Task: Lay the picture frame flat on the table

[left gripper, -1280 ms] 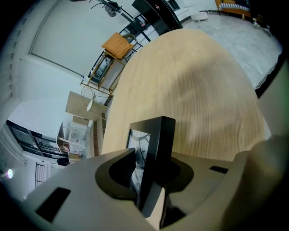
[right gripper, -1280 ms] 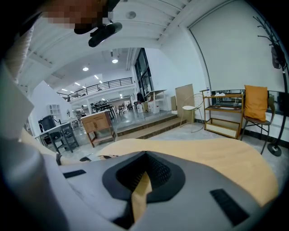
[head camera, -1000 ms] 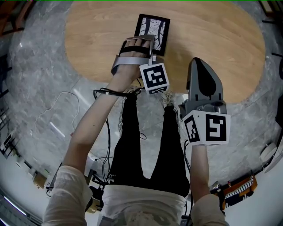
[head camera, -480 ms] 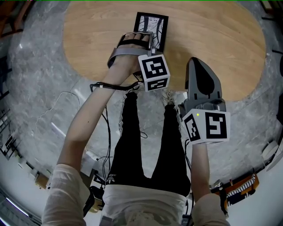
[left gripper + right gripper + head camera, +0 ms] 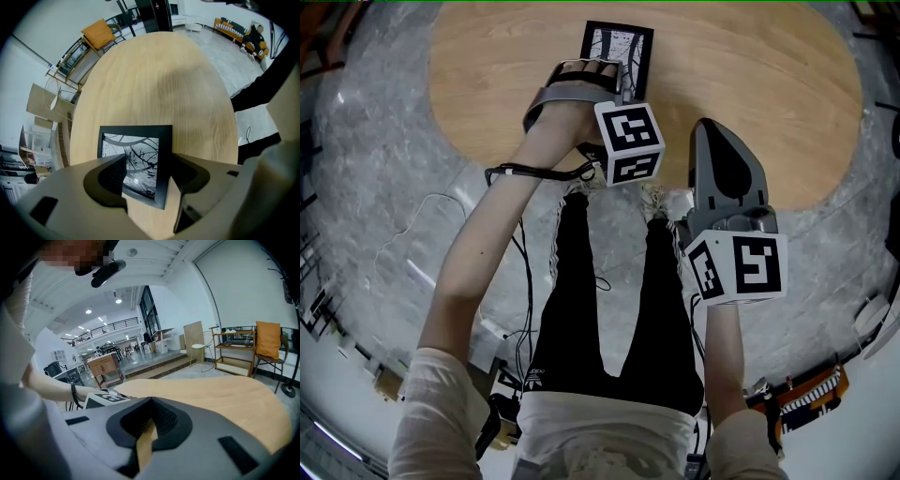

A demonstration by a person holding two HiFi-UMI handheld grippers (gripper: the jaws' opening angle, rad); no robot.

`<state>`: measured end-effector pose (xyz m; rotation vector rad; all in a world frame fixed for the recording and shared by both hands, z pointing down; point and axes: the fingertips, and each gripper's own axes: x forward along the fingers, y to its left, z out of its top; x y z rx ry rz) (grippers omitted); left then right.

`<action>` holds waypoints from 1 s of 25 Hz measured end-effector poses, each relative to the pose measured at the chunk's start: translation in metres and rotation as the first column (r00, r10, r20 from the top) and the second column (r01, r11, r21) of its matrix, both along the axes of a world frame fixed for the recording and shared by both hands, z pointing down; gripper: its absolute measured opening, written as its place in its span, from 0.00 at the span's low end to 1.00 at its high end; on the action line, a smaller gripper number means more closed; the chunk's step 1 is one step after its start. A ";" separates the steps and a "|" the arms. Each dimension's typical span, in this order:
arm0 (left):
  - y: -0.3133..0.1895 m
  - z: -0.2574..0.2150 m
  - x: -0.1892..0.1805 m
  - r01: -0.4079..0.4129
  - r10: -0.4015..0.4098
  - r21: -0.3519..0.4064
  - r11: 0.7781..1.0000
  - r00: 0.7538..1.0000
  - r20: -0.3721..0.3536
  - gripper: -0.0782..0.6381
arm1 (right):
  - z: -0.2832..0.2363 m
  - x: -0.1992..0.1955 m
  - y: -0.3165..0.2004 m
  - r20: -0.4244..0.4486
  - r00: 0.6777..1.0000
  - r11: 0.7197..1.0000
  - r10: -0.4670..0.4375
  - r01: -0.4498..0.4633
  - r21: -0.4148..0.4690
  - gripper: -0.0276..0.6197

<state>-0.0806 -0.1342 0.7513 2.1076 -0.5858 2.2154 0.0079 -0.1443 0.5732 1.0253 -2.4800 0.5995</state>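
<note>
The black picture frame (image 5: 619,49) (image 5: 137,157), with a black-and-white branch print, lies flat on the oval wooden table (image 5: 750,84) (image 5: 154,79) near its front edge. My left gripper (image 5: 614,82) (image 5: 149,161) hovers over the frame's near end. Its jaws are opening: they stand on either side of the frame's near corner, and the pads do not press on it. My right gripper (image 5: 727,173) (image 5: 149,404) is held over the table's near edge, to the right of the frame. It is shut with nothing in it.
Grey stone floor (image 5: 384,159) surrounds the table, with cables (image 5: 441,202) on it at the left. The person's legs (image 5: 619,300) stand just before the table edge. A chair with an orange cushion (image 5: 268,345) and a metal shelf (image 5: 234,350) stand beyond the table's far end.
The left gripper has moved forward over the frame and its marker cube has turned. The frame looks flatter and a little farther off. The right gripper has hardly moved.
</note>
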 end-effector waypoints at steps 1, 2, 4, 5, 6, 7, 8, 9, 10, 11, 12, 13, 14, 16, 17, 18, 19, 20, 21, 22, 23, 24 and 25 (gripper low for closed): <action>0.000 -0.001 0.000 0.001 -0.001 -0.009 1.000 1.000 -0.007 0.48 | 0.001 0.000 0.001 0.000 1.000 1.000 0.000 0.000 -0.001 0.05; -0.001 -0.001 0.000 0.005 -0.005 -0.016 1.000 1.000 -0.017 0.48 | 0.002 0.000 0.001 -0.001 1.000 1.000 0.000 0.000 -0.003 0.05; -0.002 -0.002 0.000 0.007 -0.008 -0.031 1.000 0.999 -0.034 0.49 | 0.005 0.000 0.003 -0.001 1.000 1.000 0.002 -0.002 -0.006 0.05; -0.002 -0.001 0.000 0.003 -0.005 -0.039 0.999 0.999 -0.035 0.49 | 0.005 0.001 0.004 0.000 1.000 1.000 0.003 -0.003 -0.008 0.05; -0.001 -0.001 0.000 -0.001 0.000 -0.046 0.999 0.999 -0.033 0.49 | 0.006 0.001 0.004 0.001 1.000 1.000 0.004 -0.004 -0.009 0.05; 0.000 -0.001 0.001 -0.005 0.004 -0.050 0.999 1.000 -0.029 0.49 | 0.006 0.002 0.005 0.002 1.000 1.000 0.004 -0.004 -0.009 0.05; 0.000 -0.001 0.001 -0.008 0.006 -0.053 0.999 1.000 -0.026 0.49 | 0.005 0.002 0.006 0.002 1.000 1.000 0.004 -0.004 -0.009 0.05; 0.001 0.000 0.001 -0.010 0.009 -0.055 0.998 1.000 -0.022 0.49 | 0.005 0.002 0.006 0.003 1.000 1.000 0.004 -0.004 -0.009 0.05; 0.001 0.000 0.001 -0.013 0.012 -0.056 0.998 1.000 -0.018 0.49 | 0.004 0.002 0.006 0.004 1.000 1.000 0.004 -0.004 -0.009 0.05; 0.002 0.001 0.001 -0.017 0.016 -0.057 0.998 1.000 -0.013 0.49 | 0.003 0.002 0.006 0.005 1.000 1.000 0.004 -0.004 -0.009 0.05; 0.002 0.001 0.000 -0.021 0.020 -0.059 0.998 1.000 -0.009 0.49 | 0.003 0.002 0.005 0.006 1.000 1.000 0.004 -0.004 -0.010 0.05; 0.001 0.002 -0.001 -0.024 0.024 -0.062 0.998 1.000 -0.005 0.49 | 0.003 0.002 0.005 0.007 1.000 1.000 0.005 -0.005 -0.011 0.05; 0.001 0.002 -0.001 -0.027 0.027 -0.067 0.997 1.000 -0.003 0.49 | 0.003 0.002 0.004 0.007 1.000 1.000 0.005 -0.005 -0.012 0.05; 0.002 0.002 -0.001 -0.028 0.027 -0.079 0.996 1.000 -0.007 0.49 | 0.003 0.003 0.004 0.008 1.000 1.000 0.006 -0.006 -0.014 0.05; 0.002 0.002 0.000 -0.027 0.026 -0.086 0.996 1.000 -0.012 0.49 | 0.004 0.004 0.005 0.007 1.000 1.000 0.005 -0.005 -0.016 0.05; 0.003 0.002 0.000 -0.026 0.025 -0.093 0.995 1.000 -0.018 0.49 | 0.005 0.004 0.005 0.006 1.000 1.000 0.005 -0.005 -0.017 0.05; 0.003 0.003 0.001 -0.024 0.022 -0.099 0.995 0.999 -0.024 0.49 | 0.006 0.004 0.006 0.004 1.000 1.000 0.003 -0.003 -0.018 0.05; 0.004 0.004 0.001 -0.022 0.019 -0.103 0.994 0.999 -0.027 0.50 | 0.007 0.005 0.006 0.003 1.000 1.000 0.002 -0.002 -0.019 0.05; 0.004 0.005 0.002 -0.019 0.016 -0.104 0.994 0.999 -0.029 0.50 | 0.007 0.005 0.006 0.002 1.000 1.000 0.001 -0.001 -0.020 0.05; 0.005 0.006 0.002 -0.017 0.013 -0.104 0.994 0.999 -0.031 0.50 | 0.008 0.005 0.006 0.001 1.000 1.000 0.000 0.000 -0.021 0.05; 0.006 0.006 0.003 -0.015 0.012 -0.102 0.995 0.999 -0.033 0.50 | 0.008 0.004 0.006 0.001 1.000 1.000 -0.001 0.001 -0.021 0.05; 0.007 0.007 0.003 -0.015 0.012 -0.100 0.995 0.999 -0.034 0.49 | 0.009 0.004 0.006 0.000 1.000 1.000 -0.002 0.002 -0.021 0.05; 0.007 0.007 0.003 -0.016 0.012 -0.097 0.995 0.999 -0.033 0.49 | 0.009 0.004 0.006 -0.001 1.000 1.000 -0.003 0.003 -0.021 0.05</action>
